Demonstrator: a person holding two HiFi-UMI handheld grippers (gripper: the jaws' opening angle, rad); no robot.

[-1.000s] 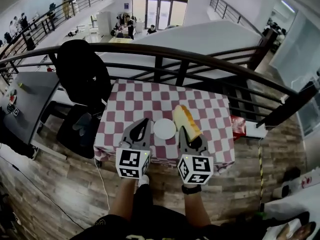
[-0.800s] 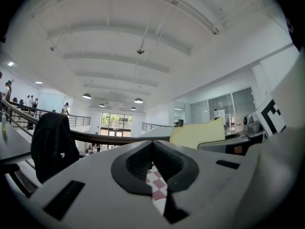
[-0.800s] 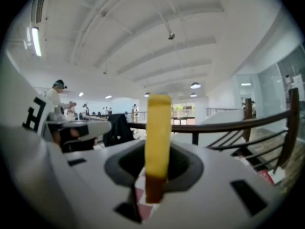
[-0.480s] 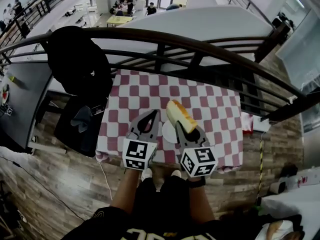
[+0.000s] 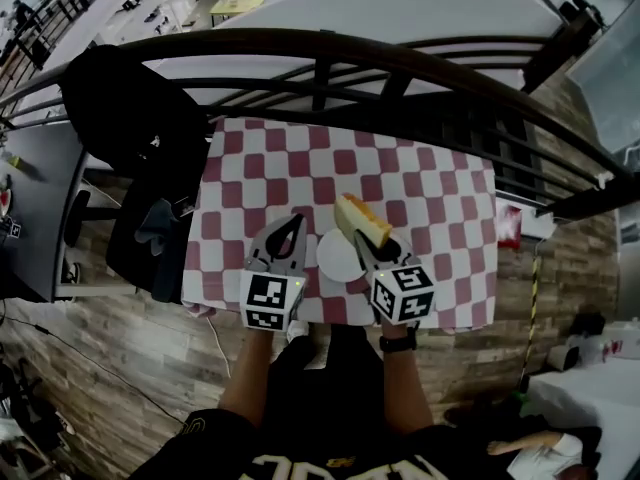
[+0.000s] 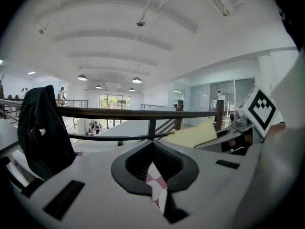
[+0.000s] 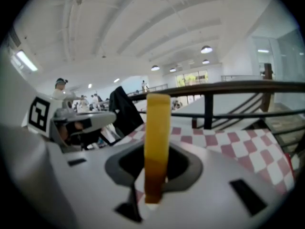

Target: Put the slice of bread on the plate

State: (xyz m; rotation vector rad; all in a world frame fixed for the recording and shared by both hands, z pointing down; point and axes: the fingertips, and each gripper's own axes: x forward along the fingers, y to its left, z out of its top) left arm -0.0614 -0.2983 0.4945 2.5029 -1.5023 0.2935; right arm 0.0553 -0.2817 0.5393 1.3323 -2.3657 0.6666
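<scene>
A wooden floor (image 5: 120, 368) spreads under everything. A dark curved railing (image 5: 330, 53) runs along the far side of the counter (image 5: 440, 183), which wears a red-and-white checked cloth (image 5: 270, 163). A black jacket (image 5: 125, 108) hangs just beside the counter's far left corner, well apart from both grippers.

On the cloth, near the counter's near edge, lies a white plate (image 5: 335, 258). It sits between the two grippers.

The left gripper (image 5: 291, 221) is just left of the plate over the cloth. Its jaws are together at the tips with nothing in them; only the checked cloth shows through the gap behind the tips.

The right gripper (image 5: 364, 238) is at the plate's right side and points toward the far side of the counter. Its jaws are clamped on the bread (image 5: 362, 221). The slice stands on edge between them, its darker crust end at the jaws and its pale yellow end sticking out past the tips. In the head view the bread is held over the plate's far right rim.

A small red packet (image 5: 508, 228) lies beyond the counter's right edge, away from the plate.
</scene>
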